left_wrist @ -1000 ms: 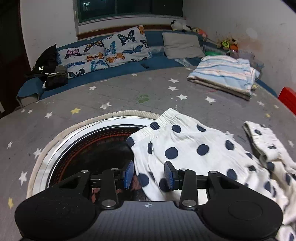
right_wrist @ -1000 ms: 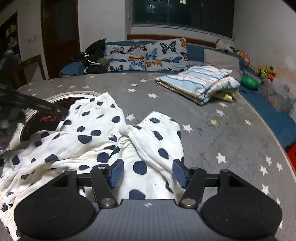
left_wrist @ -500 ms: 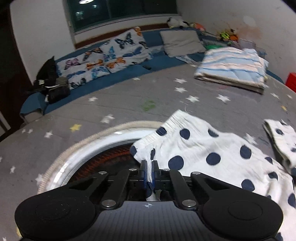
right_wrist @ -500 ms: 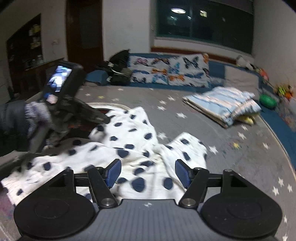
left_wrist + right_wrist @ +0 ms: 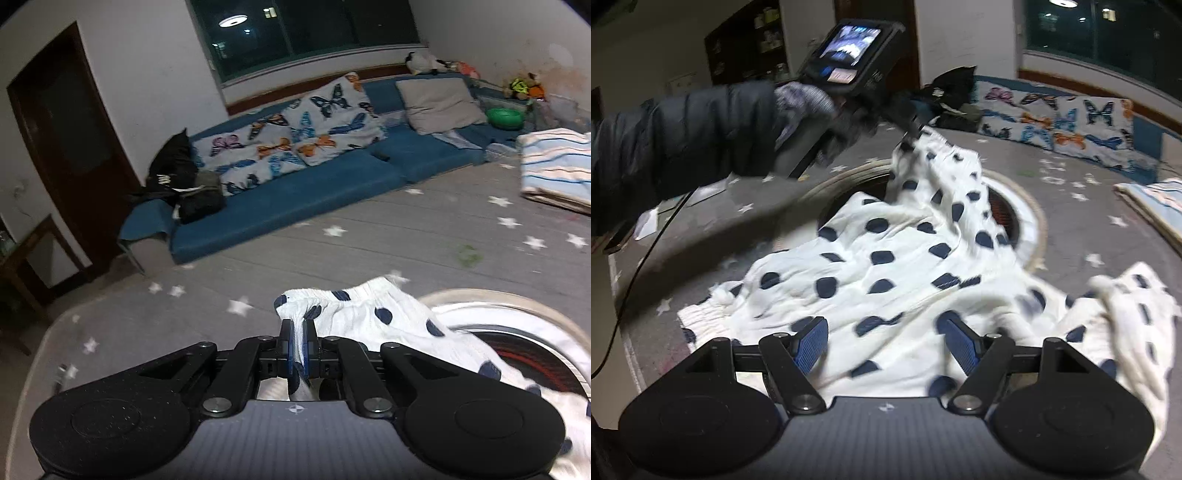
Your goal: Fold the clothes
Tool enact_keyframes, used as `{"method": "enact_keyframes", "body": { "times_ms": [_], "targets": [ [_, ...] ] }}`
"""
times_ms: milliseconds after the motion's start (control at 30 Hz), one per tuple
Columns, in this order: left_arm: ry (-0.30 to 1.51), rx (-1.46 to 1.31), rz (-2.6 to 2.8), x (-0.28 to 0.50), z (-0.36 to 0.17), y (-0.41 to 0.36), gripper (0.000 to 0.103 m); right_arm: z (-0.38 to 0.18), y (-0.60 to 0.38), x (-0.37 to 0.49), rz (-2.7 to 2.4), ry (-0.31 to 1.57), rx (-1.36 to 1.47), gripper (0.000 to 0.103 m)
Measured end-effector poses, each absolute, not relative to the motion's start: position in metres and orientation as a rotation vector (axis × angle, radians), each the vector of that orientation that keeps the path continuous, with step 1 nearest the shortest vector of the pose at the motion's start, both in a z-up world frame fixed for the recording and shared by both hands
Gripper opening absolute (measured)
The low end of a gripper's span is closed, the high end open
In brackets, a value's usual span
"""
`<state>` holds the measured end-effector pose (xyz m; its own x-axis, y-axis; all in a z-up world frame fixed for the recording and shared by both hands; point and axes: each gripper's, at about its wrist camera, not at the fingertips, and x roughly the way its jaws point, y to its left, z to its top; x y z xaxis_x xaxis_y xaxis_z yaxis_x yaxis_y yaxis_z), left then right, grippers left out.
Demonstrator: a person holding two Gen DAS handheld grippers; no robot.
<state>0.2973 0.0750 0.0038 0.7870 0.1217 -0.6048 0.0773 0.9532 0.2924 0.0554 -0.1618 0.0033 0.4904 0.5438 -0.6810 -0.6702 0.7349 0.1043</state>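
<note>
A white garment with dark blue polka dots lies spread on the grey star-patterned table. My left gripper is shut on the garment's elastic waistband corner and holds it lifted. In the right wrist view the left gripper pulls that corner up at the far side. My right gripper is open, its blue pads hovering just above the near part of the garment, holding nothing.
A round inset hotplate with a pale rim lies under the garment. A folded striped blanket sits at the table's far right. A blue bench with butterfly pillows lines the wall beyond.
My left gripper closed on the waistband corner, then lifted it and swung left. My right gripper stayed open and shifted left over the garment.
</note>
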Motion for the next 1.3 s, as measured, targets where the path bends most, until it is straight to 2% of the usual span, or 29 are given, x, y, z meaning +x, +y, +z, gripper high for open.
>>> {"method": "enact_keyframes", "body": {
  "times_ms": [533, 567, 600, 667, 967, 1167, 1300],
  "targets": [
    [0.73, 0.352, 0.163, 0.325, -0.021, 0.132, 0.01, -0.011, -0.131, 0.055, 0.916, 0.793, -0.241, 0.073],
    [0.732, 0.344, 0.178, 0.323, -0.021, 0.136, 0.014, -0.01, -0.129, 0.055, 0.921, 0.793, -0.244, 0.073],
    [0.733, 0.335, 0.191, 0.32, -0.02, 0.14, 0.021, -0.009, -0.128, 0.054, 0.926, 0.793, -0.247, 0.073],
    [0.726, 0.299, 0.203, 0.309, -0.014, 0.147, 0.031, -0.008, -0.125, 0.053, 0.931, 0.791, -0.255, 0.073],
    [0.721, 0.195, 0.063, 0.222, 0.002, 0.138, 0.032, 0.011, -0.114, 0.046, 0.929, 0.715, -0.263, 0.072],
    [0.785, 0.122, -0.033, 0.176, -0.004, 0.124, 0.033, 0.006, -0.09, 0.033, 1.024, 0.731, -0.296, 0.071],
    [0.811, 0.094, -0.081, 0.151, -0.013, 0.117, 0.033, -0.004, -0.079, 0.026, 1.05, 0.763, -0.308, 0.066]
  ]
}}
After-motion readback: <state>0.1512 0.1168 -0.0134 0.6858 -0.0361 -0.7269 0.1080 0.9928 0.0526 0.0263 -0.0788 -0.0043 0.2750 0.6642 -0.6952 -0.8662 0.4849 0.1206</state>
